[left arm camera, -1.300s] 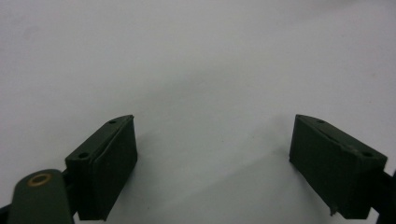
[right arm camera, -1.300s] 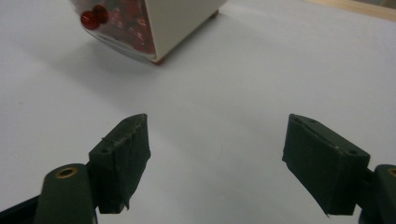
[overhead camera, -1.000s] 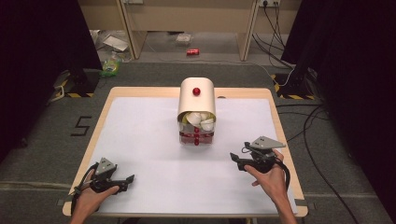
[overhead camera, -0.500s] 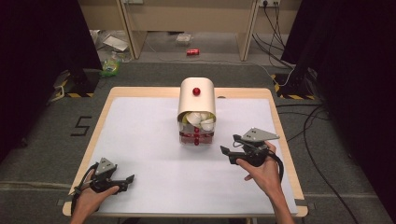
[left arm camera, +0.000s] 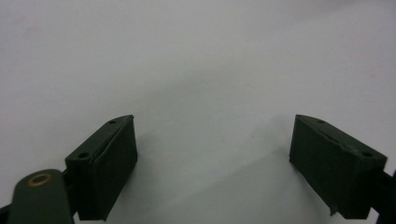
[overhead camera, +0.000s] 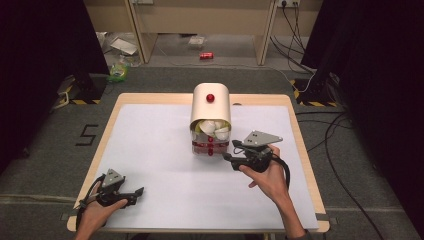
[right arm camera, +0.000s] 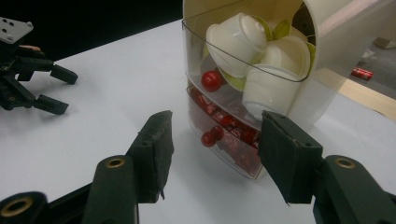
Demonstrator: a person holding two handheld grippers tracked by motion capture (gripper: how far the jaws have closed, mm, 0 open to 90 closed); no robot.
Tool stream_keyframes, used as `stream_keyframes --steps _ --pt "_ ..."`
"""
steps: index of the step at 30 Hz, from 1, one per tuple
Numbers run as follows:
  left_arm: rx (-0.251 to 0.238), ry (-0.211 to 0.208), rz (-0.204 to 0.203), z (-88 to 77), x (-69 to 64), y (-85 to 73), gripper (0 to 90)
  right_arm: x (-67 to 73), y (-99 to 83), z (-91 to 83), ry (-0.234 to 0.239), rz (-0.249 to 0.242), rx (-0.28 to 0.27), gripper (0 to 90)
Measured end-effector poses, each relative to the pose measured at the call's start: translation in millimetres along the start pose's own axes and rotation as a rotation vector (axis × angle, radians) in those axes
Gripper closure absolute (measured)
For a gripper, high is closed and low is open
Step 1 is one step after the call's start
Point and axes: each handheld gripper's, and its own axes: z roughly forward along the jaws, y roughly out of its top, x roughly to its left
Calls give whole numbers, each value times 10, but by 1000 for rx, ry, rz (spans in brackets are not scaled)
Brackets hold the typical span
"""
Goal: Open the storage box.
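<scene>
Just beside right claw (overhead camera: 230,151): capsule dispenser (overhead camera: 210,118).

two hand-held grippers (overhead camera: 139,191) (overhead camera: 231,151), one drawer box (overhead camera: 210,119)

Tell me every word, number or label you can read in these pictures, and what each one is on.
"5": a dark mark on the grey floor, left of the table.
Red can on the floor beyond the table: any print is too small to read.
Red packets in the container's lower drawer: too blurred to read.
</scene>
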Motion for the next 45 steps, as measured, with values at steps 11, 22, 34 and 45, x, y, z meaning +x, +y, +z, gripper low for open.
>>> stream_keyframes --steps 11,22,34,45 --pt "-1 0 0 0 1 -1 143 22 168 147 18 -14 -28 468" --pt "-1 -1 -1 0 1 -1 143 1 321 339 -7 -55 -25 481" --pt "0 0 0 0 0 0 143 -37 389 526 -27 -84 -5 497" --pt "0 -1 -2 0 0 -1 143 -92 385 535 -27 -97 17 603"
